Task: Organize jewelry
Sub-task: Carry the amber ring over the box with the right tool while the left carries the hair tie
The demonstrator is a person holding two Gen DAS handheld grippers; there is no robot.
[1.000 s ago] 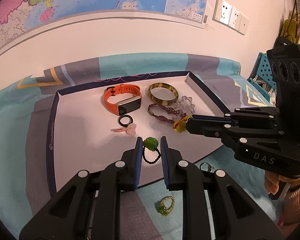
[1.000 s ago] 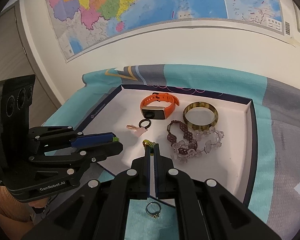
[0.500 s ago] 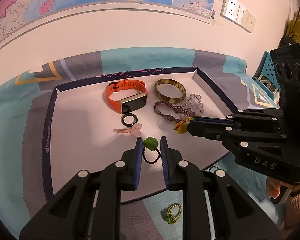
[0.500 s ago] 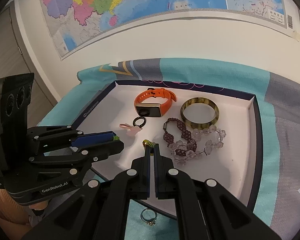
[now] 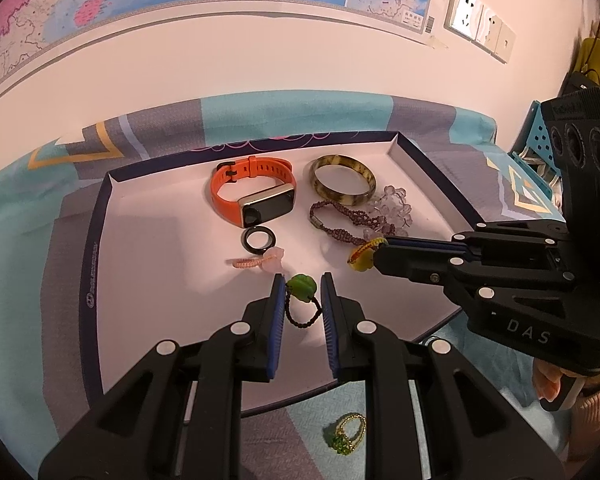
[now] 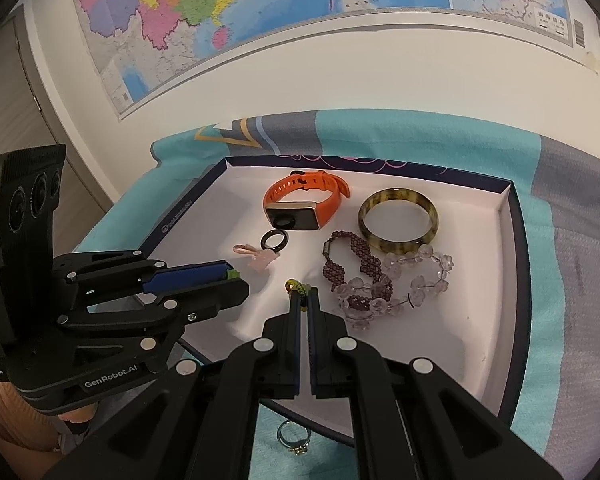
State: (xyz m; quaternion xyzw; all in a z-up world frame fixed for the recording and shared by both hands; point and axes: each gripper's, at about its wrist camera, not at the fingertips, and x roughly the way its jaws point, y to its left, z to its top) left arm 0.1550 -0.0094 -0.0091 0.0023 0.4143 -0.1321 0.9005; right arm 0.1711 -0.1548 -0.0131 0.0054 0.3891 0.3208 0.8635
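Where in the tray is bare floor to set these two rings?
The tray's left half is bare, from its left wall to the orange watch and black ring. The right is crowded: bangle, purple bracelet, crystal beads.

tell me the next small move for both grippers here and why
Probably lower both and release. The left gripper holds a green bead ring and the right gripper a yellow-green ring, both over bare tray floor near the small rings already lying there.
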